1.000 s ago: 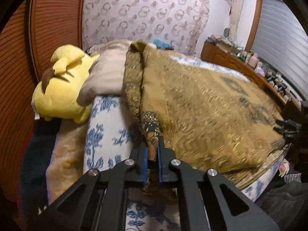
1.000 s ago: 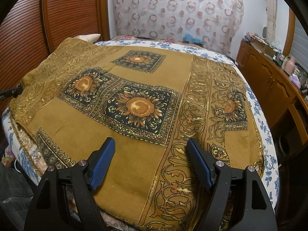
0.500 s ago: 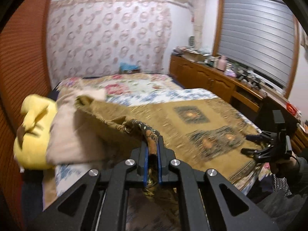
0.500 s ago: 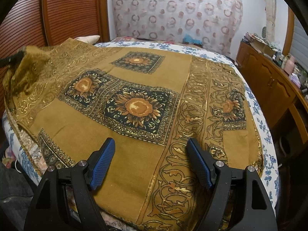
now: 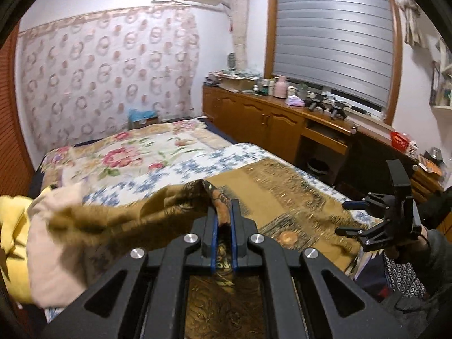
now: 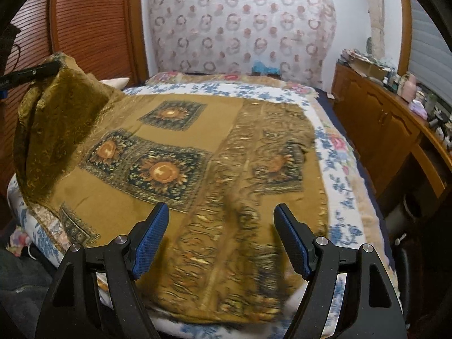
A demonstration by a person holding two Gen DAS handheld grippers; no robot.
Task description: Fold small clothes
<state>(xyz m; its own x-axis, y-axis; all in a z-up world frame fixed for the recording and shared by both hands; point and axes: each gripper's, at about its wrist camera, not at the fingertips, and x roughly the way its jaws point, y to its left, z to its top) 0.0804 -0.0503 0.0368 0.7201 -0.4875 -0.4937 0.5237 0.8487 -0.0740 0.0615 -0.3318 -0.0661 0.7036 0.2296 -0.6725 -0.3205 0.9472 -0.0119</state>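
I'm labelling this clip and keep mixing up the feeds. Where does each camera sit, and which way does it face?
Left wrist: on the left gripper, shut on a raised edge of the brown patterned cloth; faces across the bed toward cabinets and window; the right gripper and its hand show.
Right wrist: on the open right gripper, low above the cloth, facing the curtain.
Shared: cloth, floral bedspread, curtain, cabinets.

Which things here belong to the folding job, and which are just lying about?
Job: brown patterned cloth; left tool shut on its corner; right tool open above it.
Lying about: yellow plush toy; beige pillow; dresser clutter.
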